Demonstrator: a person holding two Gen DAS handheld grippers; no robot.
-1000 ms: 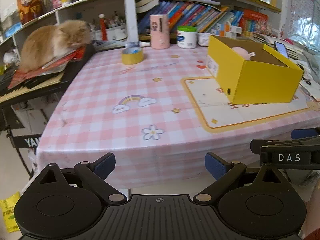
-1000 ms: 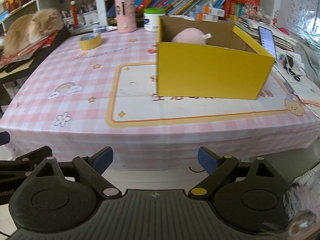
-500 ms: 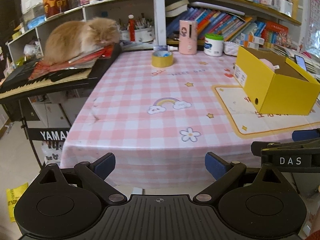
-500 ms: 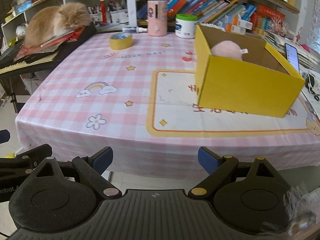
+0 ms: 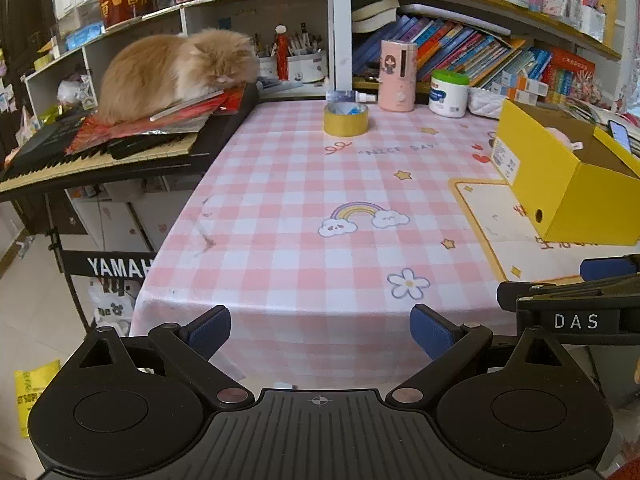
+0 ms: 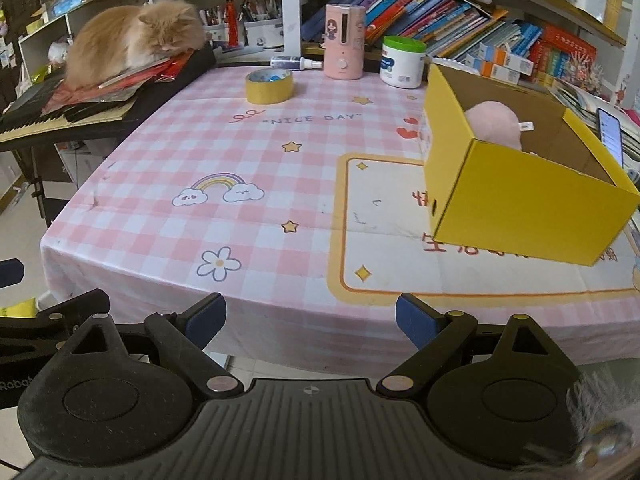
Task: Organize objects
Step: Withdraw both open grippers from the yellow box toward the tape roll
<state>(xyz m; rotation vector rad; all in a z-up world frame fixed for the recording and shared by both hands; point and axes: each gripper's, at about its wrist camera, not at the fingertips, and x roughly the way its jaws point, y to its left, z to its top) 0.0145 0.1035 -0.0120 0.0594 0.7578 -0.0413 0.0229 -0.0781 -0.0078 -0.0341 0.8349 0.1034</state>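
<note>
Both tools, left (image 5: 320,330) and right (image 6: 311,318), hang spread and empty short of the desk (image 6: 256,248) edge. On the desk at 2 o'clock sits the yellow box (image 6: 520,208) holding a pink plush (image 6: 494,124). At 12 o'clock, far back, lies the tape roll (image 6: 269,86); the cat (image 6: 132,38) rests at 10 o'clock.

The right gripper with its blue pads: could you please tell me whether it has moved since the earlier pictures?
Yes. The right gripper has moved leftward along the table edge: the yellow cardboard box, once centred ahead of it, now lies to its right, and the flower print sits ahead.
</note>
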